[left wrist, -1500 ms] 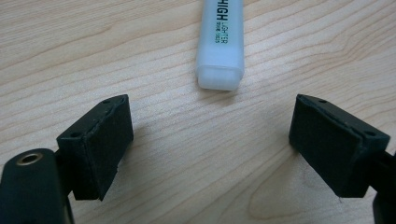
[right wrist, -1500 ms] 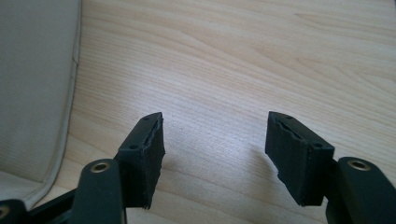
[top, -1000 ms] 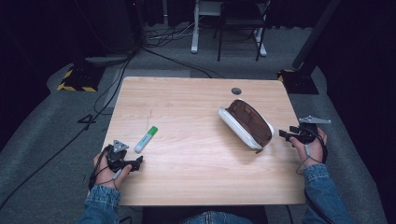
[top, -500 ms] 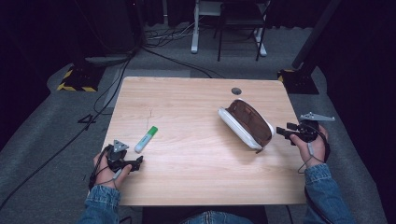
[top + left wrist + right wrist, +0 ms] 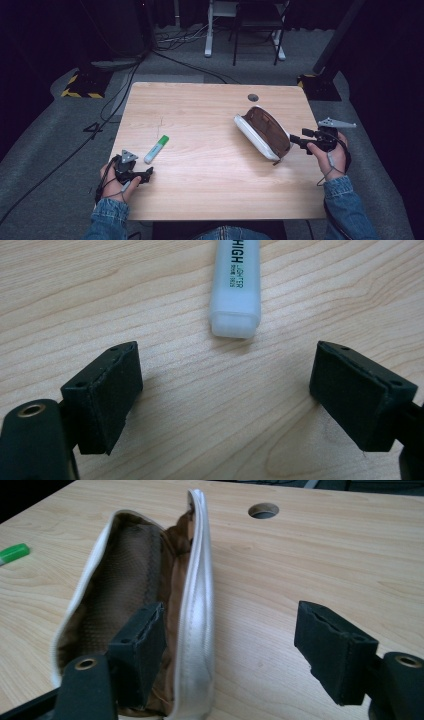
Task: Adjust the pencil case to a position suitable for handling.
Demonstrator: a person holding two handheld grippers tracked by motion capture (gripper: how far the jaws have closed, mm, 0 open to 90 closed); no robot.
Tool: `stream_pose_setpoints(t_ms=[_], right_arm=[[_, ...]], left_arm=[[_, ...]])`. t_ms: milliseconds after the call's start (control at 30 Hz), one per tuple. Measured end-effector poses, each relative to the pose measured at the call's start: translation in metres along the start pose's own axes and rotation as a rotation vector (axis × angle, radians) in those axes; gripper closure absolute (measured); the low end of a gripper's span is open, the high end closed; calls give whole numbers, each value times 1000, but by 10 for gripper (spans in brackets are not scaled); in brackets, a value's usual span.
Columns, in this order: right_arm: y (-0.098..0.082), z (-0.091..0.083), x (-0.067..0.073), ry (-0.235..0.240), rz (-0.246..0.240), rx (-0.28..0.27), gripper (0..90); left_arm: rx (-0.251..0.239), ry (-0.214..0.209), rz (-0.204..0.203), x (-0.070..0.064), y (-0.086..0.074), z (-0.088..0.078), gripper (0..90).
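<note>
An open white pouch (image 5: 263, 132) lies near the surface's (image 5: 210, 190) right edge, right tool (image 5: 299, 140) released, jaws just widening astride its rim. Left tool (image 5: 145, 174) released, facing the highlighter (image 5: 156, 149); centre bare.

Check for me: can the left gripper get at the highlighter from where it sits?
Probably yes. The left gripper has its jaws open, aimed at the blunt end of the highlighter, with only bare table between them.

Looks like a dark lab or studio: black walls, floor cables (image 5: 115, 95), hazard-striped stand base (image 5: 82, 85), lone wooden table (image 5: 210, 120).
</note>
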State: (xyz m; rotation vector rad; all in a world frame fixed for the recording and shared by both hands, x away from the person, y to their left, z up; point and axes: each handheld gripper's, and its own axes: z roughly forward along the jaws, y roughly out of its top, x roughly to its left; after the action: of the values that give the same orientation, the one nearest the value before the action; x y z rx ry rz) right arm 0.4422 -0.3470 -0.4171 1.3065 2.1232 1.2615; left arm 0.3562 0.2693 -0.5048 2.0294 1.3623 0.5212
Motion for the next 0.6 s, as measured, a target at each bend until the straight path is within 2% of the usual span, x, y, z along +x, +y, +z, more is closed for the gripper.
stream_pose_setpoints(t_ms=[267, 600], right_arm=[[2, 12, 12, 20, -34, 20, 239], [-3, 33, 15, 12, -54, 62, 227]], left_arm=[[-1, 0, 0, 0, 0, 0, 138], [1, 0, 1, 0, 0, 0, 138]])
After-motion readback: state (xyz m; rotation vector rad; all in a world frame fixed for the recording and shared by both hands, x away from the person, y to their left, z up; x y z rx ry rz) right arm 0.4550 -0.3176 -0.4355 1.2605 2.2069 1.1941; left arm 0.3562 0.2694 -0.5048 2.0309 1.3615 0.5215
